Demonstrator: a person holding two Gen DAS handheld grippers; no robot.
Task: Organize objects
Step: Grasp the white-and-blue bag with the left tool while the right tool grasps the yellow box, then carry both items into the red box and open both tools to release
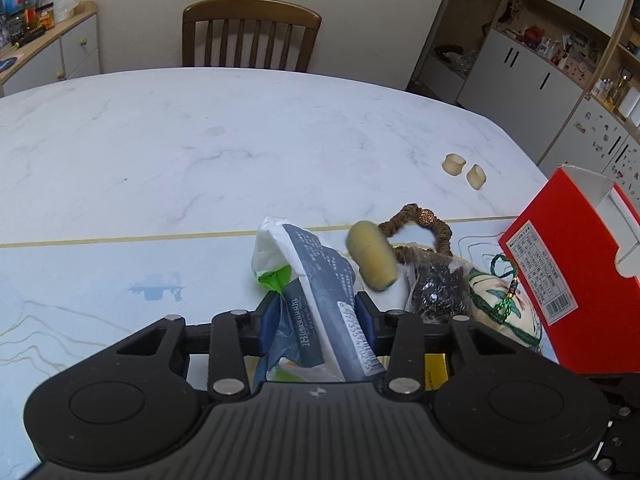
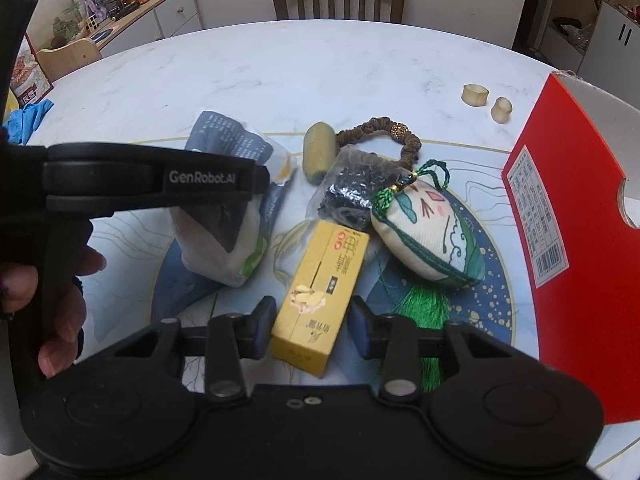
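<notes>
L tool clenched on tissue pack, R tool astride yellow box w/ pads not quite touching, both mid-tabletop beside red box; risk: soft pack slips, box skews.

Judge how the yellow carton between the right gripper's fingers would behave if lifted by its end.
The yellow carton has crisp flat faces, so it probably stays stiff. It looks like thin card, so likely light and crushable. Gripped by the right gripper at one end, its long body may droop or pivot.
</notes>
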